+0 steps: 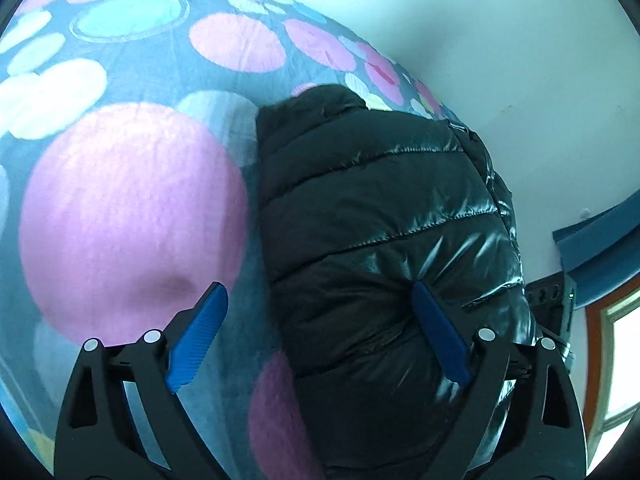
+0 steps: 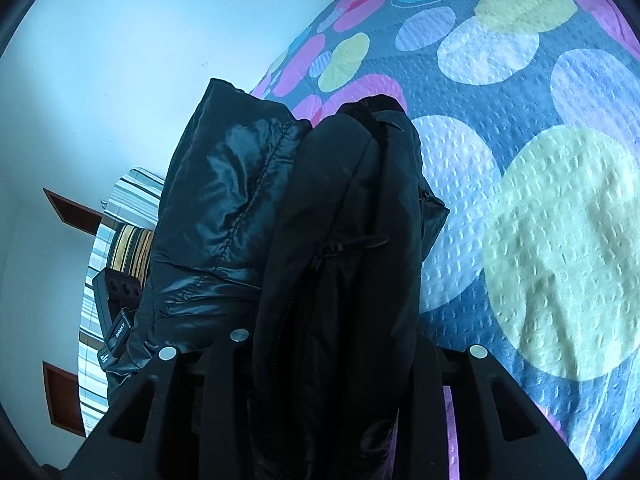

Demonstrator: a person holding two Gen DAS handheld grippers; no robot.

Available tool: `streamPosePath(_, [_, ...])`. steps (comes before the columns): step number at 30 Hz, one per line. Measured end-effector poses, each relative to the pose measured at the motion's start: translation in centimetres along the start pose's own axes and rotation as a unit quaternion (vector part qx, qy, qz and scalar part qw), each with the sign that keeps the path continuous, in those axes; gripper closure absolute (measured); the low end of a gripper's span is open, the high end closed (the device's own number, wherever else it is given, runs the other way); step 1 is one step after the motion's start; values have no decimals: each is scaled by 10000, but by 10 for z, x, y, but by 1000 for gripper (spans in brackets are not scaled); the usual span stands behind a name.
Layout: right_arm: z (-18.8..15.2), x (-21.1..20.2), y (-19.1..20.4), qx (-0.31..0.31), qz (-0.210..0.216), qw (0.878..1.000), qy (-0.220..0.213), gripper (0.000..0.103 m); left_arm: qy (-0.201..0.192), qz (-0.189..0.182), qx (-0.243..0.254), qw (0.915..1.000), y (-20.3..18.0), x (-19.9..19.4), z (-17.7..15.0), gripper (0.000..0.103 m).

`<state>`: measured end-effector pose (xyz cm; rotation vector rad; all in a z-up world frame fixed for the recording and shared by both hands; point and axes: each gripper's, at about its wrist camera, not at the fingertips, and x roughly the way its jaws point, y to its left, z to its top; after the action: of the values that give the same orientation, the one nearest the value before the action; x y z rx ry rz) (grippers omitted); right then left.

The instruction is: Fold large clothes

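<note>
A shiny black quilted puffer jacket (image 1: 384, 216) lies bunched on a bed cover (image 1: 132, 208) with large coloured circles. My left gripper (image 1: 320, 328) is open, its blue pads (image 1: 200, 336) spread wide; the right pad presses on the jacket, the left pad is over the cover. In the right wrist view the jacket (image 2: 344, 240) fills the space between my right gripper's (image 2: 336, 360) arms and hides the fingertips. A folded thickness of it sits clamped between the jaws, with a shinier part (image 2: 224, 208) bulging to the left.
A white wall (image 1: 500, 40) rises behind the bed. A blue frame (image 1: 592, 240) and a wood-framed window (image 1: 616, 360) are at the right. In the right wrist view a striped cloth (image 2: 128, 216) and a black device (image 2: 116, 300) lie at the left.
</note>
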<state>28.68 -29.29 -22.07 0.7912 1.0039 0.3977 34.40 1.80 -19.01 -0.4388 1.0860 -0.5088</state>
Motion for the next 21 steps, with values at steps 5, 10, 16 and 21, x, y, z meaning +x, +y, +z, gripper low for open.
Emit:
streamPosePath(5, [-3, -4, -7, 38, 84, 10000, 4, 69, 201, -362, -240, 9989, 8, 8, -2, 9])
streamPosePath(10, [-5, -4, -12, 98, 157, 9998, -20, 69, 279, -440, -284, 9982, -1, 19, -4, 6])
streamPosePath(16, [-7, -2, -14, 171, 143, 9997, -52, 69, 413, -361, -103, 9984, -17, 28, -3, 6])
streamPosePath(21, [-8, -2, -11, 62, 89, 9999, -49, 69, 432, -344, 4, 9985, -23, 27, -3, 7])
